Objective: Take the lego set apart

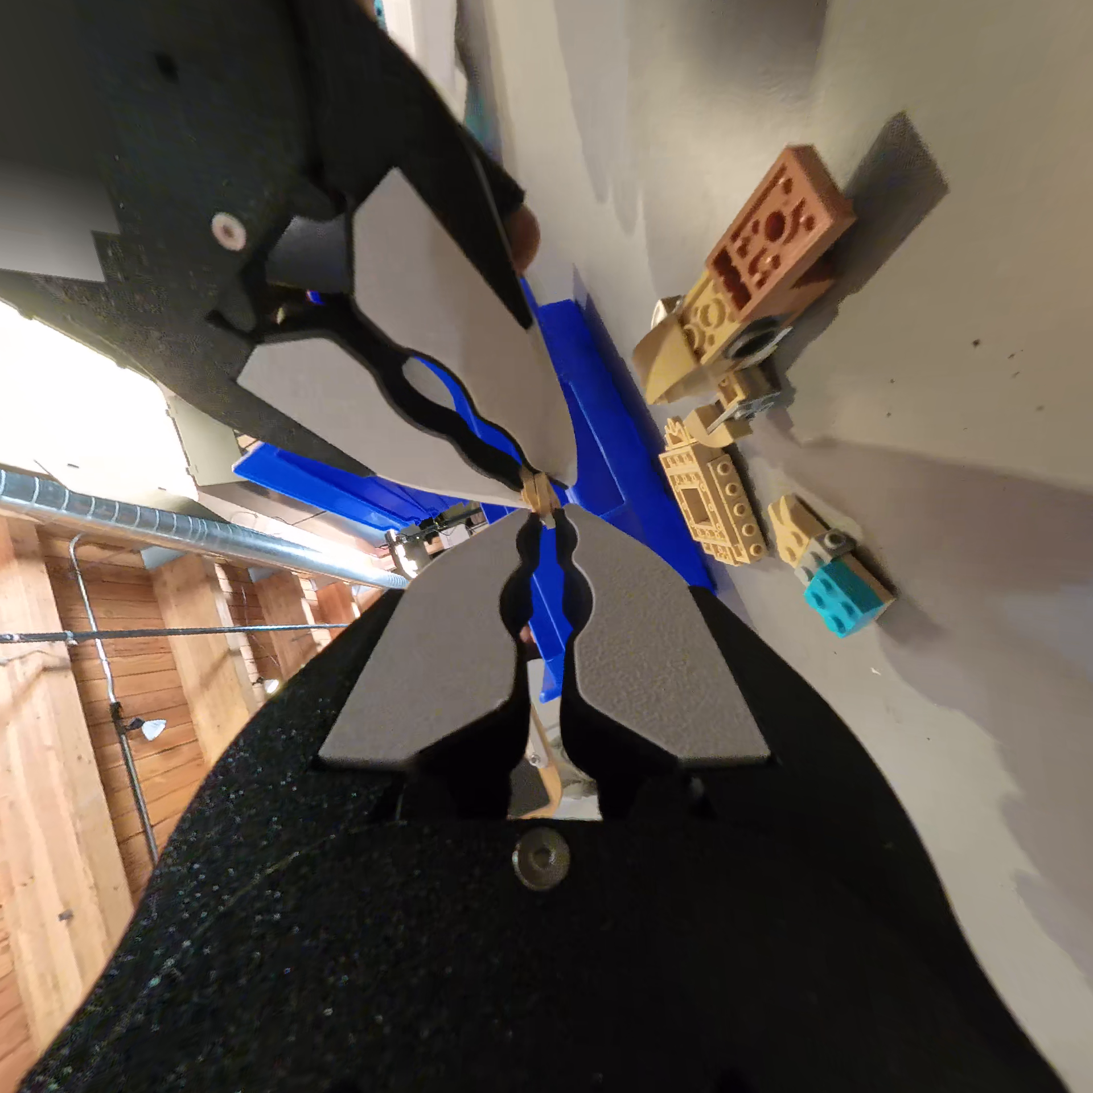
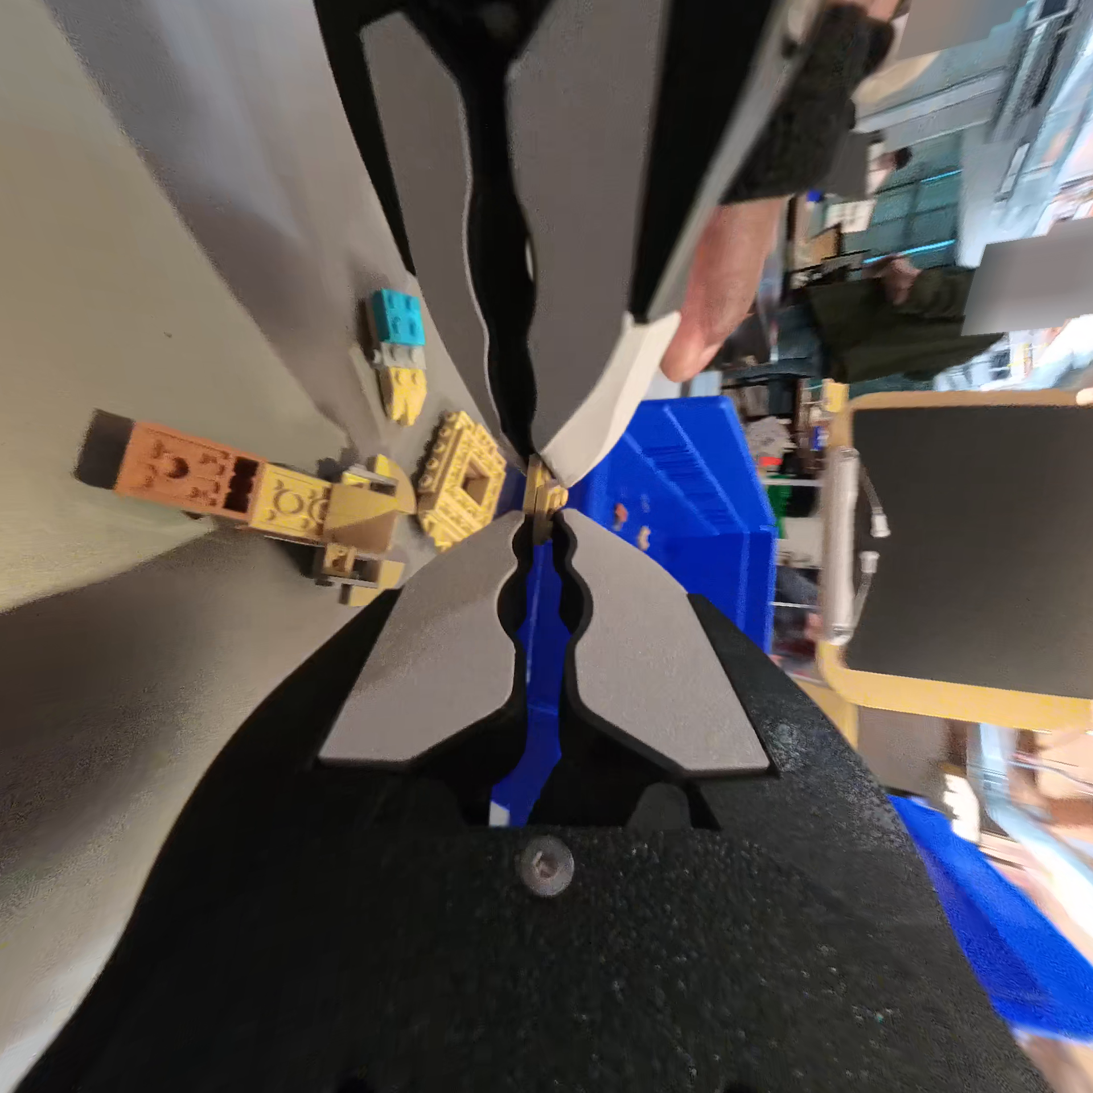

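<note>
Tan plastic is what both tools meet on: two small tan brick pieces (image 1: 538, 495), pressed face to face, are pinched from below by the left hand-held gripper (image 1: 547, 516) at the centre of its frame, and by the right hand-held gripper (image 2: 539, 520) in its own view. The pair is held in the air, clear of the grey bench (image 1: 887, 769). On the bench lie a tan square frame (image 1: 710, 503), a brown-and-tan assembly (image 1: 739, 296) and a teal-tipped piece (image 1: 840, 579), unjoined. A blue bin (image 2: 698, 503) sits behind; wooden walls (image 1: 59, 710) and a metal duct (image 1: 177, 520) are seen lower left.
</note>
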Tool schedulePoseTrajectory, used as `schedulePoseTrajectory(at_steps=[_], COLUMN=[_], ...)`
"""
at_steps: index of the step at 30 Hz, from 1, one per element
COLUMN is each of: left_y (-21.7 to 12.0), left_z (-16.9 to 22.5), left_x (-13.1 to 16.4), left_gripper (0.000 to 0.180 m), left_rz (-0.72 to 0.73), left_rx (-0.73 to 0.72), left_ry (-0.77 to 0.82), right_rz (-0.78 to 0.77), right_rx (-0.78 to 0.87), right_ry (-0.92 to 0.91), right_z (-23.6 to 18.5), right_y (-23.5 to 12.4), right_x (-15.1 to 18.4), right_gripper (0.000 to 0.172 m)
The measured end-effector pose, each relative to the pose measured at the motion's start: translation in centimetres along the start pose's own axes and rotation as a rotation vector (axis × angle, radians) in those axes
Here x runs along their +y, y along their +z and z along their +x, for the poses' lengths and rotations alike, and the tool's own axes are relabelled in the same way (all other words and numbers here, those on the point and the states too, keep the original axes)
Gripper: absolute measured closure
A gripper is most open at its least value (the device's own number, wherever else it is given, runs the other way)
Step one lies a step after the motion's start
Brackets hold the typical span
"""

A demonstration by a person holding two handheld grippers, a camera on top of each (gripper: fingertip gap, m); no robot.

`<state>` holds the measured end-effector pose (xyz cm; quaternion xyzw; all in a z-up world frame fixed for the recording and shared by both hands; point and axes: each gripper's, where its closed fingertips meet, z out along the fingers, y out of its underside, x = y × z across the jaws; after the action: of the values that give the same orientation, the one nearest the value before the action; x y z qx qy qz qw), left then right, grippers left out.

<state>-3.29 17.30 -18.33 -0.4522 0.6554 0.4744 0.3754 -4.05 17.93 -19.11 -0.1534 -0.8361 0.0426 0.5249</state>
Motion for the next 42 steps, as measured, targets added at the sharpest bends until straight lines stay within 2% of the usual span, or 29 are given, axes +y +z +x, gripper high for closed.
schedulePoseTrajectory(at_steps=[5, 10, 19, 28, 33, 35, 36, 39, 42], left_y=[0.0, -0.2, -0.3, -0.6, -0.8, -0.8, -0.7, -0.2, -0.5], left_z=[0.1, 0.1, -0.2, -0.2, -0.4, -0.6, -0.7, -1.5, -2.9], left_x=[-0.6, -0.8, 0.1, -0.3, -0.3, -0.1, 0.2, 0.9, 2.8], left_gripper=[0.176, 0.176, 0.176, 0.176, 0.176, 0.176, 0.176, 0.176, 0.172], left_rz=[0.009, 0.021, 0.013, 0.046, 0.065, 0.071, 0.076, 0.134, 0.144], left_rx=[-0.002, 0.000, 0.002, -0.004, -0.013, -0.011, -0.006, 0.019, 0.000], left_ry=[0.043, 0.049, -0.059, -0.036, -0.060, -0.125, -0.208, -0.565, -0.824], right_rz=[0.083, 0.116, 0.091, 0.143, 0.176, 0.167, 0.160, 0.124, 0.062], right_rx=[-0.165, -0.249, -0.208, -0.348, -0.365, -0.319, -0.269, -0.067, 0.127], right_ry=[0.228, 0.350, 0.390, 0.589, 0.618, 0.580, 0.534, 0.380, 0.235], right_z=[-1.1, -1.4, -0.5, -1.2, -1.0, -0.6, -0.2, 1.7, 3.6], right_y=[-0.4, -0.7, -0.4, -0.8, -1.0, -1.0, -0.9, -0.9, -1.1], right_x=[-0.1, -0.4, -0.5, -0.8, -1.0, -1.0, -0.8, -0.1, 0.9], right_gripper=[0.166, 0.166, 0.166, 0.166, 0.166, 0.167, 0.167, 0.167, 0.167])
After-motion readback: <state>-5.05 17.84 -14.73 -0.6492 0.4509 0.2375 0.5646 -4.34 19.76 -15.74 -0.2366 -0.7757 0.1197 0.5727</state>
